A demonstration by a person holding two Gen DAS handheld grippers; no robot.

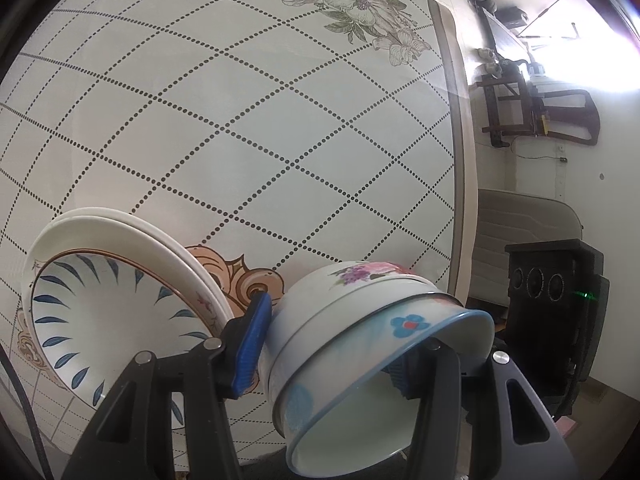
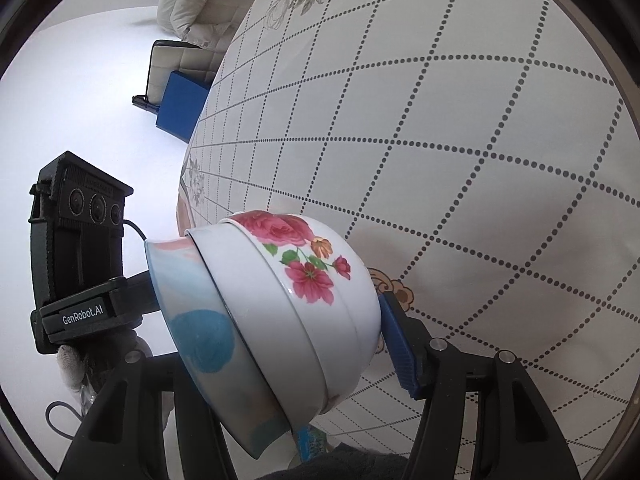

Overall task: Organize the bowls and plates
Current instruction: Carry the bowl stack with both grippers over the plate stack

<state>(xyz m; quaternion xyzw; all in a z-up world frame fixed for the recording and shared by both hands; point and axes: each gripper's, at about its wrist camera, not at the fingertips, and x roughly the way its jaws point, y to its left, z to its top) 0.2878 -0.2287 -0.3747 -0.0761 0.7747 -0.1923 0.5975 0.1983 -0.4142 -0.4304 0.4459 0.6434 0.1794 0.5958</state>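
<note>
A nested stack of bowls [image 1: 360, 344] is held between both grippers: a blue-rimmed bowl with a blue flower on the outside, white floral bowls inside it. My left gripper [image 1: 328, 344] is shut on the stack, one blue pad [image 1: 250, 348] on its white side, the other inside the blue-rimmed bowl. My right gripper [image 2: 288, 360] is shut on the same stack [image 2: 280, 308], its right blue pad [image 2: 400, 344] against the rose-patterned bowl; the left finger is hidden behind the bowls. A stack of plates [image 1: 116, 316], the top one with blue leaf marks, lies on the table at the left.
The table [image 1: 260, 120] has a white cloth with dotted diamond lines and flower prints. Its edge [image 1: 460, 160] runs down the right. Beyond it are a chair [image 1: 520, 216] and dark furniture. In the right wrist view a padded chair [image 2: 180, 68] and a blue box [image 2: 182, 108] stand past the table edge.
</note>
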